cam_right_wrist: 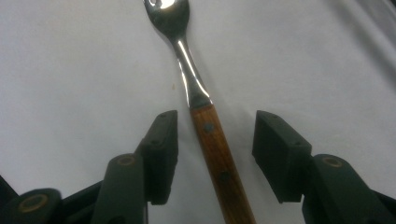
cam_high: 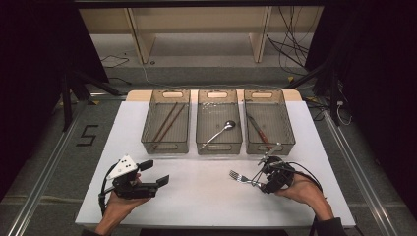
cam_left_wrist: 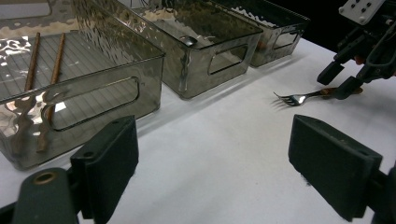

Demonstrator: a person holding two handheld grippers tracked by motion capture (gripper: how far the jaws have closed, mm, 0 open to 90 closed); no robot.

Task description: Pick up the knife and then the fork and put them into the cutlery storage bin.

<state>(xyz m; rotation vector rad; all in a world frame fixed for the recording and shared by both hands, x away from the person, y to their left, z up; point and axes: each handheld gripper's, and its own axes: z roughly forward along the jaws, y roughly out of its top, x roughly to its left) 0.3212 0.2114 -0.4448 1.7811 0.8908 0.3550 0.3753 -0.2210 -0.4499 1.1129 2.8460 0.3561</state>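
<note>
The right gripper [cam_high: 256, 181] sits low over the white table [cam_high: 196, 196], its jaws set on either side of the wooden handle of a fork [cam_right_wrist: 205, 126]. In the right gripper view the handle runs up between the two black pads with a clear gap on each side, so the pads do not press on it; the jaws stand at a middling width. The fork lies flat on the table, its steel neck and tines reaching out ahead of the jaws (the tines are partly cut off at the top edge of that view).

The left gripper [cam_high: 160, 182] is held in the person's left hand [cam_high: 118, 206], well apart from the fork, with its jaws spread wide and nothing between them. From its own camera the fork [cam_left_wrist: 299, 98] lies ahead and off to the right, with the right gripper at its handle end.

Beyond both grippers stand three clear bins in a row. The left bin [cam_high: 166, 143] holds a pair of brown chopsticks [cam_high: 167, 123], the middle bin [cam_high: 219, 143] a spoon [cam_high: 221, 130], and the right bin [cam_high: 290, 132], the one nearest the right gripper, a wooden-handled knife [cam_high: 259, 132].
</note>
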